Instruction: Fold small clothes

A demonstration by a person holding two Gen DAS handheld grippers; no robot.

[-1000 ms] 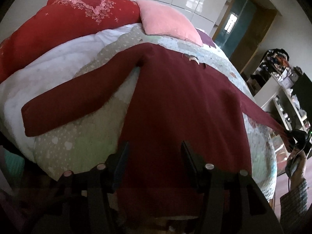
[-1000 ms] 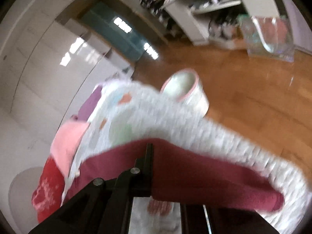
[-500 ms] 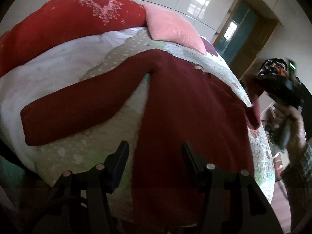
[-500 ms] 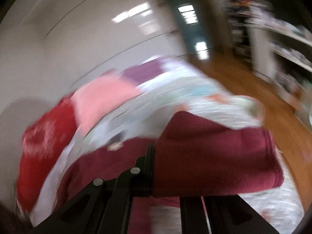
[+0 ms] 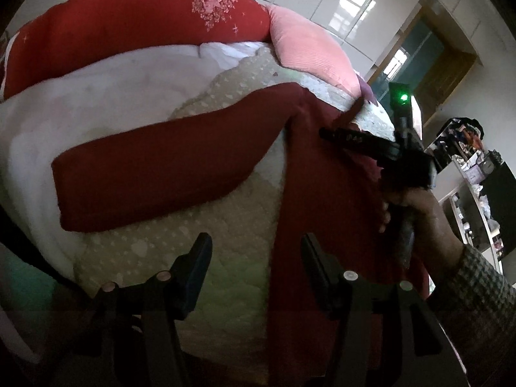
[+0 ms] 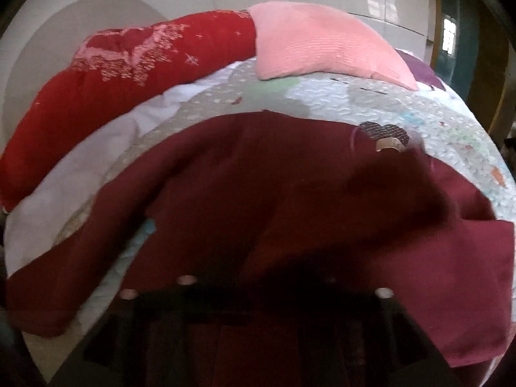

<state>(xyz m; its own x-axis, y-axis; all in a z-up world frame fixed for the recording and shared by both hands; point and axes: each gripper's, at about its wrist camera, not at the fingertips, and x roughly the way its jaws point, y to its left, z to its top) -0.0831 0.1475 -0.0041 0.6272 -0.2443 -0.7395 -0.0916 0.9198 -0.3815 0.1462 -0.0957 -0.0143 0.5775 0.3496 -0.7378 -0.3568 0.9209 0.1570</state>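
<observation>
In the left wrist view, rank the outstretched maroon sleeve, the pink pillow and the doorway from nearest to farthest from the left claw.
1. Outstretched maroon sleeve, just ahead of the left claw, to its left.
2. Pink pillow, at the head of the bed, upper right.
3. Doorway, beyond the bed, far right.

Sweater [image 5: 180, 174]: solid dark maroon, no print. Quilt [image 5: 225, 225] under it: pale grey-green, small white hearts, pastel patches. Beyond the sweater: red pillow [image 5: 138, 22] with pink embroidery, plain salmon-pink ribbed pillow [image 5: 309, 51] beside it. Left tool [image 5: 254, 264]: black, silver bolts. Right tool [image 5: 361, 142]: black, with a green light. Sleeve cuff [image 5: 477, 283] at right: grey check.
</observation>
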